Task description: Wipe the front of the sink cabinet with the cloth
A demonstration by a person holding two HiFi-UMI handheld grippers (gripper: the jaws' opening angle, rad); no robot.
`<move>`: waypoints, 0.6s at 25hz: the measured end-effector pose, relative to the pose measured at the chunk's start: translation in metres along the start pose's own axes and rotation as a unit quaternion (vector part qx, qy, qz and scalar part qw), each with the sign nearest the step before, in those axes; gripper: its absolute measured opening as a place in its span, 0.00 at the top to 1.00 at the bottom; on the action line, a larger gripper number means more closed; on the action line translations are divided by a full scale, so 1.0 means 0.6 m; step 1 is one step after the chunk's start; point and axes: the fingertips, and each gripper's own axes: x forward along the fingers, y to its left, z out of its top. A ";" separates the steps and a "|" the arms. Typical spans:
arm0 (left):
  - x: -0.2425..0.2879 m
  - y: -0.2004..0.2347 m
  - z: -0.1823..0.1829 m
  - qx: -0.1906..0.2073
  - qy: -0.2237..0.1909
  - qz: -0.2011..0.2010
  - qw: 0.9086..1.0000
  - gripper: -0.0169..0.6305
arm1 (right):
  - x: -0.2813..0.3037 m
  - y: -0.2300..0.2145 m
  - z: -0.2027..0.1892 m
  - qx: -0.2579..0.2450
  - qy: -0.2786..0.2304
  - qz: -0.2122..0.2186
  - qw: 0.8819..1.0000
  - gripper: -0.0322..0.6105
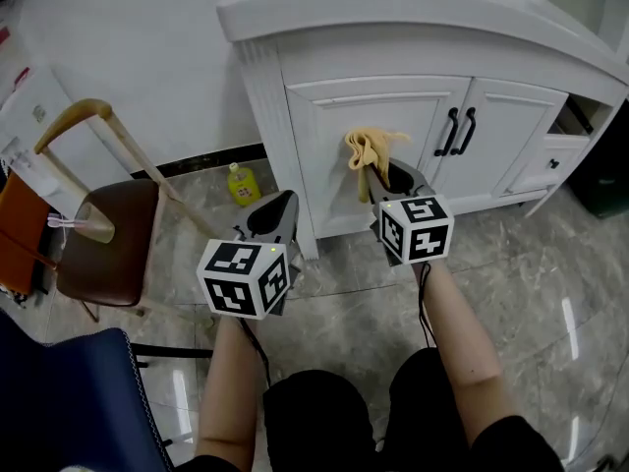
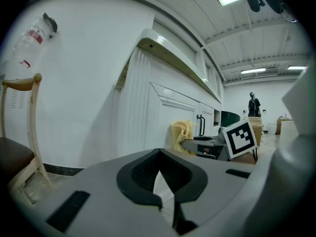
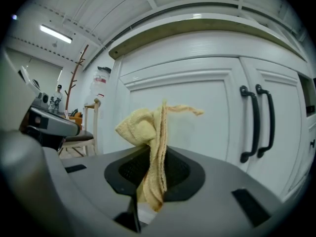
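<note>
Cloth (image 3: 150,132) contact is what matters for this step. The yellow fabric stands bunched and upright out of the right gripper (image 3: 157,164), whose jaws are clamped on its lower folds. It sits in front of the left door (image 1: 378,116) of the white sink cabinet (image 1: 265,23), to the left of the pair of black handles (image 1: 455,131). No view shows whether it actually touches the panel. Judged from that position, wiping looks about to begin or barely begun, with most of the front left to cover. To do it well, the person would likely tip the right gripper so that the loose top of the cloth, not the hard jaw ends, presses flat on the paint. Overlapping passes could then run across the recessed panel and its frame, from the top rail downward and on toward the right door (image 1: 511,126). The moulding grooves and the fluted corner post (image 1: 270,136) will probably need the fabric pushed into them. The handles could snag a trailing corner, so a lighter pass round them seems wise. The left gripper (image 1: 278,214) hangs low near the cabinet's left corner with its jaws closed together on nothing, apart from the cloth, and seems to have no part in the stroke.
</note>
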 end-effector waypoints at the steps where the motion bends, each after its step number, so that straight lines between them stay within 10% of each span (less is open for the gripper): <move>1: 0.008 -0.009 -0.004 0.001 0.002 -0.007 1.000 0.95 | -0.007 -0.018 -0.003 0.005 0.001 -0.010 1.000 0.82; 15: 0.094 -0.117 -0.049 0.026 0.002 -0.081 0.996 0.95 | -0.085 -0.191 -0.060 0.050 0.022 -0.112 0.992 0.82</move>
